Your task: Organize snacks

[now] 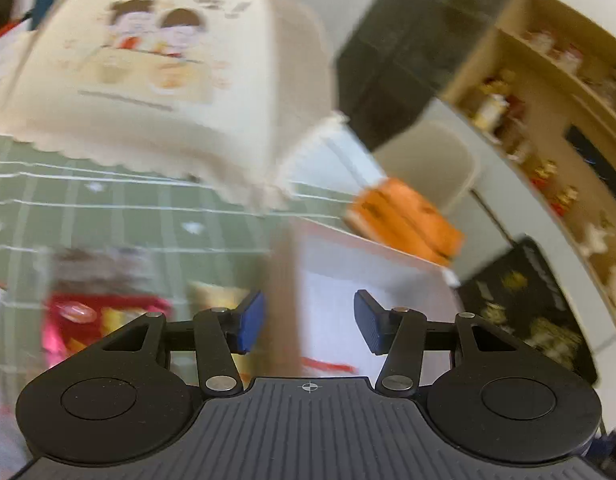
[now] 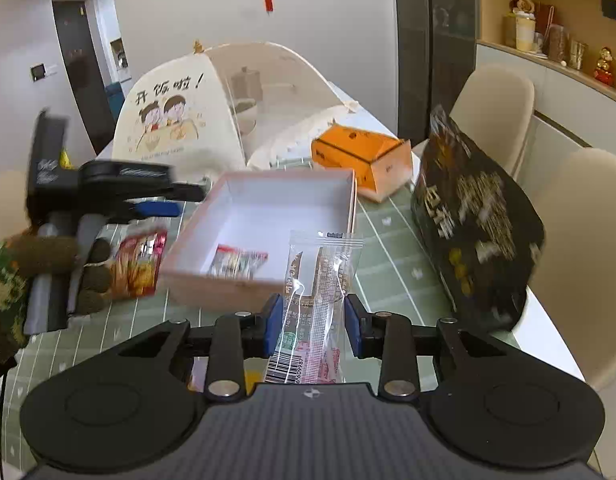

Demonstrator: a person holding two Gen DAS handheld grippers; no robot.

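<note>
My right gripper [image 2: 312, 324] is shut on a clear-wrapped snack stick packet [image 2: 315, 300] and holds it upright just in front of the near wall of a white open box [image 2: 212, 276]. One small snack packet [image 2: 238, 261] lies inside the box. A red and yellow snack packet [image 2: 138, 262] lies on the table left of the box. My left gripper [image 1: 308, 322] is open and empty, above the box's left wall [image 1: 282, 288]; the left wrist view is blurred. It also shows in the right wrist view [image 2: 156, 204], held by a gloved hand.
A large black snack bag [image 2: 475, 224] stands to the right of the box. An orange carton [image 2: 363, 160] lies behind the box. A cream food cover [image 2: 176, 120] with a cartoon print stands at the back. Beige chairs [image 2: 495, 104] line the right edge of the green checked tablecloth [image 2: 399, 264].
</note>
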